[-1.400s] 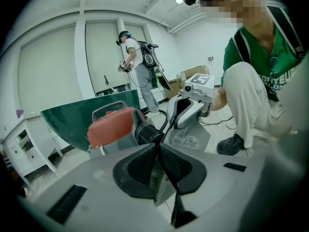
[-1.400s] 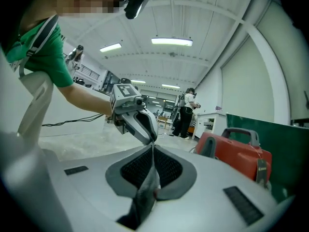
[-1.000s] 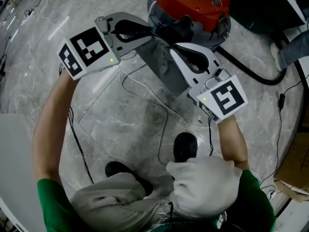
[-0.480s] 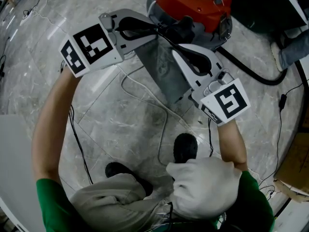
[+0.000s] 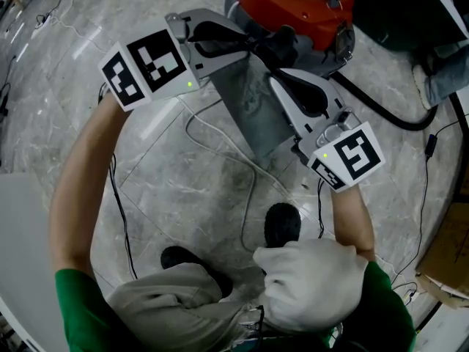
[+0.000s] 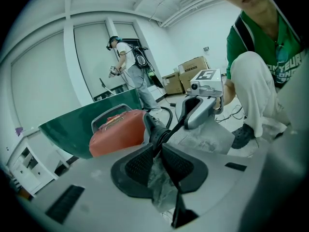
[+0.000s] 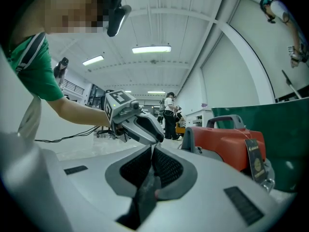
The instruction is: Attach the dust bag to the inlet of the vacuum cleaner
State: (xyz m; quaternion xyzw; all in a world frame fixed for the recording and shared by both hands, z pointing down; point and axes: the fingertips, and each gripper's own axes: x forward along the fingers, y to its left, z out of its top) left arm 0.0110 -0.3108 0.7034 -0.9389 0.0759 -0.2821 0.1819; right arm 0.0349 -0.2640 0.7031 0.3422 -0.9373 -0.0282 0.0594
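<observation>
Marbled grey floor (image 5: pixel 168 189) is filling the head view, and I'm watching the dust bag (image 5: pixel 253 105) hanging over it as a grey sheet, just at 6 o'clock from the red vacuum cleaner (image 5: pixel 297 2). Its top edge is sitting right at the black inlet (image 5: pixel 282 46) on the cleaner's front.

The left gripper (image 5: pixel 245 42) is reaching in from 10 o'clock. In the left gripper view its jaws (image 6: pixel 157 153) are pinching together on crumpled grey bag fabric (image 6: pixel 161 180), with the inlet (image 6: pixel 153 129) just beyond the tips. The right gripper (image 5: pixel 275 75) is coming in from 4 o'clock along the bag's right edge. In its own view its jaws (image 7: pixel 152 161) are nearly closed, clamping a thin dark fold of the bag (image 7: pixel 145 187).

A black hose (image 5: pixel 381 108) is curving away at 3 o'clock, a white cable (image 5: pixel 220 149) is looping on the floor under the bag toward 6 o'clock, and a cardboard box (image 5: pixel 447 259) is crowding the 4 o'clock edge. From 9 to 11 o'clock the floor is lying open.

The left forearm is stretching long from 7 o'clock, the right one is staying shorter and tucked close, and both are wearing green sleeves.
</observation>
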